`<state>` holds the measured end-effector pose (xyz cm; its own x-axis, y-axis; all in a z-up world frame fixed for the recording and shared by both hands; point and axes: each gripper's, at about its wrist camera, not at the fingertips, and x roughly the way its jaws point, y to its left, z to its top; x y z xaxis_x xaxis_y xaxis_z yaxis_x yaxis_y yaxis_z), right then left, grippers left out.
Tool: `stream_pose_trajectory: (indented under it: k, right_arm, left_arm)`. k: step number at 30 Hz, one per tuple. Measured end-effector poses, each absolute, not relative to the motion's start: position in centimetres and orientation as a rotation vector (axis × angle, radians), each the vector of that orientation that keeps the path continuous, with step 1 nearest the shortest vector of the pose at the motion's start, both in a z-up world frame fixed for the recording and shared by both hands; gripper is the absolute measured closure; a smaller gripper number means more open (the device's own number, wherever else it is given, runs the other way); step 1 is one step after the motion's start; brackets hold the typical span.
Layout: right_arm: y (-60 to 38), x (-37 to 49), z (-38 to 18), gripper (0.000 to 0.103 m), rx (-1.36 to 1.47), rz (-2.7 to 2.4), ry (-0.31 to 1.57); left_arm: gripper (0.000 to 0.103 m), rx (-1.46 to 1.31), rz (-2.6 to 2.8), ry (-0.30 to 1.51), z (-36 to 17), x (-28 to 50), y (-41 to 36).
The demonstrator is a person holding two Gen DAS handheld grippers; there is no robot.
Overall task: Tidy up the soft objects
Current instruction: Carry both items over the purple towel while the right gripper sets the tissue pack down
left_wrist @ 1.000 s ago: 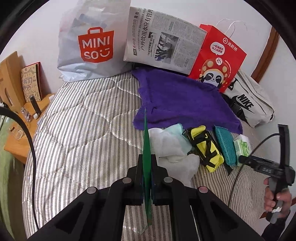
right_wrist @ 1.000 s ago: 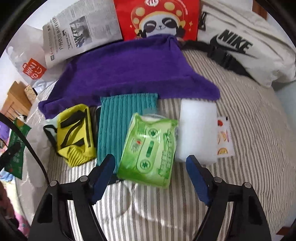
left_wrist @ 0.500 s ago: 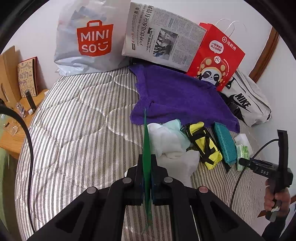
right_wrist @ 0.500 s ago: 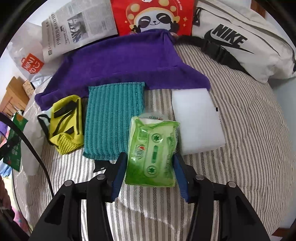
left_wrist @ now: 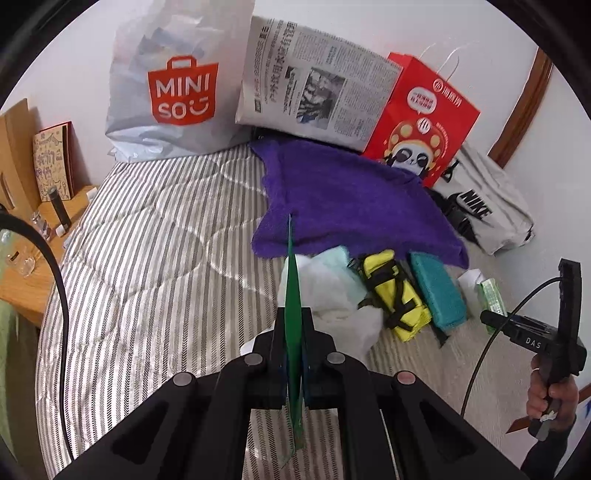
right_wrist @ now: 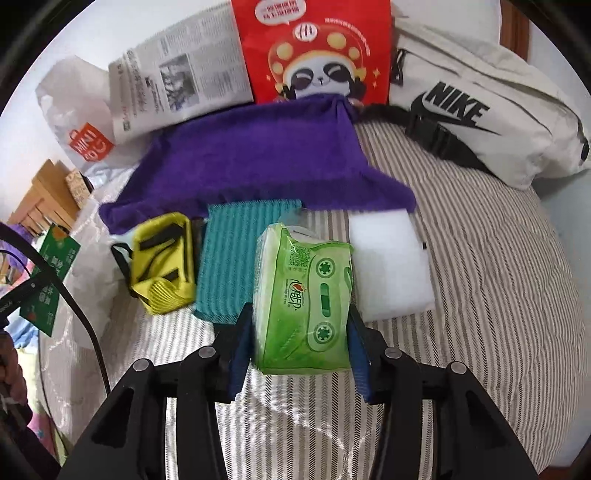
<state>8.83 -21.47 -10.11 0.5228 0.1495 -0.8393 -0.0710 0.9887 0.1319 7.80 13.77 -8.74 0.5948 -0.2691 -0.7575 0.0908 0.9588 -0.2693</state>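
Bed [left_wrist: 155,236]: quilted cover, grey-and-white stripes, diamond stitching, fills most of both views. Wall [left_wrist: 332,22]: plain white, directly behind the bed. Wooden trim [left_wrist: 524,110]: dark brown, slanting up the wall at far right. Bedside table [left_wrist: 26,291]: light wood, left of the bed, bearing small glass bottles. Lighting: even, soft.
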Motion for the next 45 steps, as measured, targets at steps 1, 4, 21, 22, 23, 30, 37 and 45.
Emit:
stream_pose_trajectory:
  k: [1, 4, 21, 22, 23, 30, 37, 45]
  right_arm:
    - [-21.5, 8.9, -9.9, 0.057, 0.092, 0.137, 1.006]
    - [-21.6, 9.0, -9.2, 0.057, 0.094, 0.148, 0.988]
    - [-21.1, 14.2, -5.7, 0.057, 0.027, 0.175, 0.906]
    - [-21.0, 14.7, -5.5, 0.057, 0.026, 0.178, 0.901]
    - [-20.9, 15.4, -5.4, 0.057, 0.023, 0.179, 0.901]
    - [-20.5, 19.9, -5.5, 0.057, 0.007, 0.178, 0.903]
    - [-20.0, 25.9, -7.6, 0.057, -0.033, 0.165, 0.933]
    - [-18.4, 32.4, -10.4, 0.057, -0.089, 0.135, 1.005]
  left_arm:
    - [0.097, -0.211, -0.211, 0.908, -8.5, 7.8, 13.8]
    - [0.097, -0.2, -0.208, 0.894, -7.5, 7.9, 13.7]
    - [0.097, -0.199, -0.262, 0.872, -4.9, 13.0, 10.9]
    - [0.097, -0.197, -0.265, 0.874, -4.9, 13.5, 10.7]
    - [0.097, -0.194, -0.27, 0.875, -4.9, 14.1, 10.4]
    - [0.097, -0.164, -0.243, 0.885, -5.2, 18.0, 9.3]
    - [0.097, -0.18, -0.246, 0.919, -7.2, 22.4, 8.5]
    - [0.097, -0.167, -0.246, 0.961, -9.1, 26.3, 7.6]
